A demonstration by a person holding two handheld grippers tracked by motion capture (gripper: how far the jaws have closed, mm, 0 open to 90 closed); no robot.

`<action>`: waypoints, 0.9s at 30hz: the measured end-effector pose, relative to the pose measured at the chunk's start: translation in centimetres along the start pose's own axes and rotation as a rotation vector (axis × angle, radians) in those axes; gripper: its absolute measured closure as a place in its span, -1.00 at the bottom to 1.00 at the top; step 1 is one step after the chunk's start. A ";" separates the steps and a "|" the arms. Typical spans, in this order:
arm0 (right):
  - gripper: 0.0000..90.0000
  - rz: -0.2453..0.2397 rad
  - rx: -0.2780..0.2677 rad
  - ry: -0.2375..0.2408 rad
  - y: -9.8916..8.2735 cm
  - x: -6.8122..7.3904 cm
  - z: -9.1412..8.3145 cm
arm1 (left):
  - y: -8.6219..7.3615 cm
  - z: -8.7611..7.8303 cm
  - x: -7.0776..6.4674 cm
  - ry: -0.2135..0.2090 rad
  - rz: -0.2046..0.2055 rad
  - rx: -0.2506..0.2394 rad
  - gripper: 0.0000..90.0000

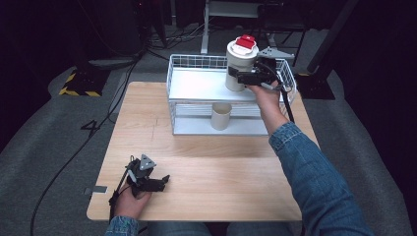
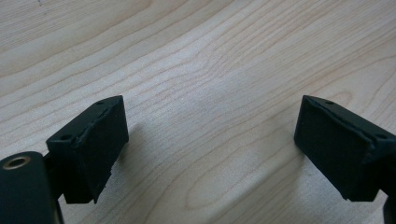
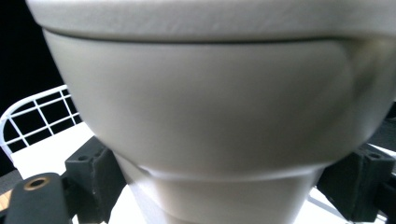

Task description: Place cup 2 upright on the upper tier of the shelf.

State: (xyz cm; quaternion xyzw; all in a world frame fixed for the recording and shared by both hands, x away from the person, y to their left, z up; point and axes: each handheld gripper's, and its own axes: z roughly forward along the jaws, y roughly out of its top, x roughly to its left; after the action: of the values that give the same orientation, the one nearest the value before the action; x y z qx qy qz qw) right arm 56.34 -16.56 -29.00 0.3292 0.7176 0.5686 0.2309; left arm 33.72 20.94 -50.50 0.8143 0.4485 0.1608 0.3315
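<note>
My right gripper [image 1: 244,76] has its two black jaws closed on the sides of a big cream cup [image 1: 239,66]. I hold it low down on its body, where it gets thinner. I think that is so the jaws can hug it tight and the wide top cannot slip down through them. The cup stands straight up between my jaws, so I think nothing inside can spill.

The cup is over the top shelf of a white wire rack [image 1: 184,61]. I cannot tell if its bottom is touching the shelf or is just above it. In my right gripper view the cup [image 3: 205,121] is very close to the camera and looks blurry. A bit of the rack's wire wall [image 3: 32,116] shows past my left jaw.

The cup is tall and round, smooth and plain cream in color. It has a cream lid with a red piece [image 1: 245,42] on top, maybe a flip cap. The lid sticks out a little wider than the body.

Below my right gripper, on the lower shelf, a smaller cream cup [image 1: 221,116] stands with no lid.

My left gripper [image 1: 158,183] is far away from all of that, near my edge of the wooden table [image 1: 206,162]. Its jaws are wide apart and hold nothing. I just see bare wood [image 2: 210,116] between them. I think I am resting this hand because the cup only needs one.
</note>
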 end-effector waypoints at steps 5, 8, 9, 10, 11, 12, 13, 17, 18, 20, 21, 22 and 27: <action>-0.70 0.000 0.001 0.001 0.0 0.0 0.0 | 0.0 0.0 0.0 0.003 0.005 0.000 -0.77; -0.71 0.002 0.006 0.001 0.1 0.0 0.0 | 0.0 0.0 0.0 0.003 0.005 0.001 -0.77; -0.71 -0.001 0.009 0.000 0.1 0.0 0.0 | 0.0 0.0 0.0 0.001 0.001 0.000 -0.77; -0.71 -0.001 0.010 0.001 0.1 0.0 0.0 | 0.0 0.0 0.0 0.000 0.000 0.000 -0.77; -0.71 0.000 0.010 0.002 0.1 -0.1 0.0 | 0.0 0.0 0.0 0.000 0.000 0.000 -0.77; -0.71 0.000 0.011 0.005 0.1 -0.1 0.1 | 0.0 0.0 0.0 0.000 0.000 0.000 -0.77; -0.71 0.001 0.010 0.009 0.2 -0.1 0.1 | 0.0 0.0 0.0 0.003 0.005 0.001 -0.77; -0.74 0.001 0.010 0.017 0.2 -0.2 0.1 | 0.0 0.0 0.0 0.001 0.001 0.000 -0.77; -0.76 0.005 0.003 0.020 0.2 -0.2 0.1 | 0.0 0.0 0.0 0.003 0.006 0.001 -0.77; -0.81 0.006 -0.001 0.016 0.3 -0.3 0.0 | 0.0 0.0 0.0 0.001 0.002 0.001 -0.77; -0.83 0.002 -0.005 0.016 0.3 -0.3 0.0 | 0.0 0.0 0.0 0.003 0.007 0.001 -0.77; -0.84 0.002 -0.005 0.015 0.3 -0.3 0.0 | 0.0 0.0 0.0 0.003 0.005 0.001 -0.77; -0.87 0.009 0.002 0.019 0.5 -0.3 -0.3 | 0.0 0.0 0.0 0.003 0.006 0.001 -0.77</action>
State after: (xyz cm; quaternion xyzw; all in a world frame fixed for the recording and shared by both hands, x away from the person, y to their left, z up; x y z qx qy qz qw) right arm 56.43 -16.94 -28.49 0.3274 0.7188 0.5720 0.2213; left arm 33.74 20.97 -50.48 0.8155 0.4466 0.1628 0.3301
